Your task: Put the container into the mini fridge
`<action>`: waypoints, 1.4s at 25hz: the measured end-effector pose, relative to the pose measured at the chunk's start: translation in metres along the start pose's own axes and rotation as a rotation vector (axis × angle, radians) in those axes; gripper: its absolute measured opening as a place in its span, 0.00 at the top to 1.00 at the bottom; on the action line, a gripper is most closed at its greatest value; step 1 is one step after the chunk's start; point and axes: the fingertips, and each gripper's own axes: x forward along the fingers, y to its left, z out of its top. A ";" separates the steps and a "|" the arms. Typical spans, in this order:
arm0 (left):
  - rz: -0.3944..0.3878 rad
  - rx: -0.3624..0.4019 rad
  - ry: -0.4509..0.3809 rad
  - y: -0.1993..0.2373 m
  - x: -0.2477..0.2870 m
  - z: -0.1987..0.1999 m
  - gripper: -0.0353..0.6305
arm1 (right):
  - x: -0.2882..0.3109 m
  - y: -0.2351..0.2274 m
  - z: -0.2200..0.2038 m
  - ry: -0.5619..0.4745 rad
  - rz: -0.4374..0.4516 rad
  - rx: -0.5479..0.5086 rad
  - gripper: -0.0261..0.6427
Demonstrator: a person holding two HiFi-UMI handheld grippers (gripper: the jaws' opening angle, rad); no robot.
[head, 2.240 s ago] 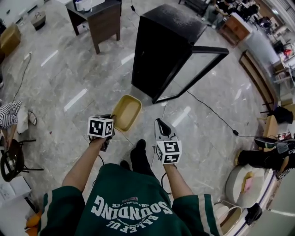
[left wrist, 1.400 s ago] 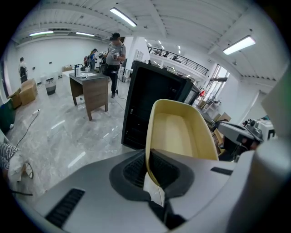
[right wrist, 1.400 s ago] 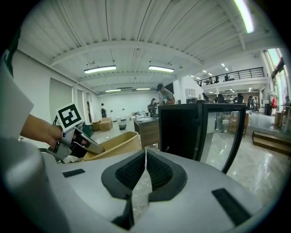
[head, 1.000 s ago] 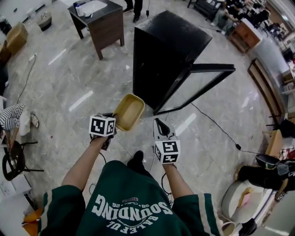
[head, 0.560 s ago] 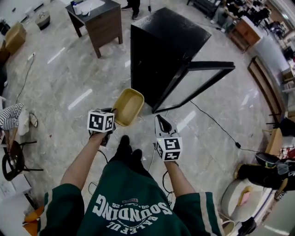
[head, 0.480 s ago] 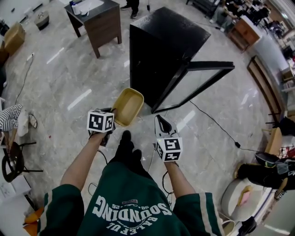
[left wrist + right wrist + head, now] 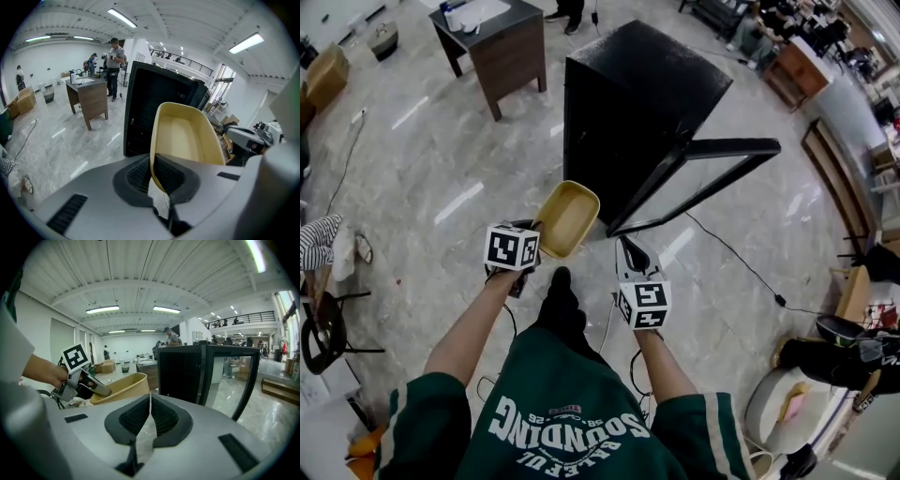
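The container [image 7: 565,217], a thin, stiff, probably light yellow tub, was judged best taken by its rim wall. That near rim was pinched between the almost closed jaws of the left gripper [image 7: 532,240], with the tub projecting ahead of them. The right gripper [image 7: 629,253] was closed and empty, just beside it. The open mini fridge [image 7: 637,103] stood ahead.

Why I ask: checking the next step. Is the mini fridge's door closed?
No, the head view shows the mini fridge with its glass door swung wide open.
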 end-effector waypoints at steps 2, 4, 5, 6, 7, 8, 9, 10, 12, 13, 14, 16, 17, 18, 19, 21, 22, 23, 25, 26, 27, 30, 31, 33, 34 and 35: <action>-0.001 0.000 0.003 0.003 0.004 0.003 0.92 | 0.006 -0.001 -0.001 0.006 0.001 0.003 0.91; -0.001 0.000 0.009 0.006 0.008 0.006 0.92 | 0.012 -0.002 -0.003 0.013 0.003 0.003 0.91; -0.001 0.001 0.013 0.008 0.011 0.006 0.92 | 0.014 -0.003 -0.004 0.018 0.005 0.003 0.91; -0.001 0.003 0.018 0.009 0.014 0.006 0.92 | 0.016 -0.004 -0.006 0.023 0.006 0.005 0.91; -0.001 0.007 0.024 0.009 0.018 0.006 0.92 | 0.017 -0.005 -0.007 0.027 0.006 0.008 0.91; 0.001 0.012 0.027 0.009 0.021 0.007 0.92 | 0.019 -0.007 -0.008 0.030 0.006 0.013 0.91; 0.002 0.018 0.028 0.010 0.025 0.009 0.92 | 0.021 -0.009 -0.007 0.031 0.006 0.018 0.91; 0.002 0.021 0.027 0.010 0.028 0.012 0.92 | 0.022 -0.011 -0.006 0.030 0.004 0.020 0.91; -0.001 0.019 0.024 0.011 0.037 0.018 0.92 | 0.026 -0.016 -0.003 0.027 -0.001 0.019 0.91; -0.003 0.017 0.021 0.011 0.041 0.021 0.92 | 0.028 -0.019 -0.001 0.024 -0.005 0.019 0.91; -0.004 0.015 0.018 0.012 0.046 0.024 0.92 | 0.030 -0.021 0.001 0.022 -0.008 0.018 0.91; -0.006 0.013 0.013 0.014 0.055 0.031 0.92 | 0.035 -0.027 0.005 0.017 -0.013 0.014 0.91; -0.006 0.013 0.012 0.016 0.059 0.034 0.92 | 0.038 -0.030 0.007 0.014 -0.015 0.012 0.91; -0.006 0.012 0.011 0.017 0.064 0.037 0.92 | 0.040 -0.032 0.010 0.013 -0.016 0.010 0.91; -0.005 0.010 0.011 0.019 0.068 0.039 0.92 | 0.043 -0.035 0.011 0.012 -0.017 0.008 0.91; -0.003 0.009 0.010 0.024 0.077 0.044 0.92 | 0.049 -0.038 0.014 0.013 -0.018 0.002 0.91; -0.002 0.011 0.009 0.027 0.081 0.047 0.92 | 0.051 -0.039 0.015 0.014 -0.019 -0.001 0.91; 0.000 0.014 0.008 0.030 0.085 0.050 0.92 | 0.054 -0.040 0.015 0.016 -0.019 -0.004 0.91; 0.004 0.017 0.006 0.036 0.095 0.057 0.92 | 0.061 -0.042 0.014 0.022 -0.016 -0.007 0.91; 0.006 0.015 0.006 0.040 0.100 0.059 0.92 | 0.064 -0.042 0.012 0.028 -0.013 -0.006 0.91; 0.007 0.010 0.007 0.043 0.104 0.059 0.92 | 0.068 -0.041 0.009 0.036 -0.008 -0.002 0.91; 0.006 -0.016 0.013 0.052 0.117 0.060 0.92 | 0.079 -0.036 0.000 0.055 0.008 0.004 0.91; 0.005 -0.020 0.016 0.054 0.121 0.060 0.92 | 0.082 -0.035 -0.002 0.059 0.014 0.004 0.91; 0.003 -0.010 0.024 0.058 0.129 0.059 0.92 | 0.087 -0.032 -0.007 0.067 0.020 0.009 0.91; 0.003 -0.001 0.028 0.061 0.133 0.059 0.92 | 0.089 -0.031 -0.009 0.070 0.021 0.012 0.91; 0.003 0.006 0.031 0.065 0.136 0.059 0.92 | 0.092 -0.029 -0.012 0.074 0.021 0.015 0.91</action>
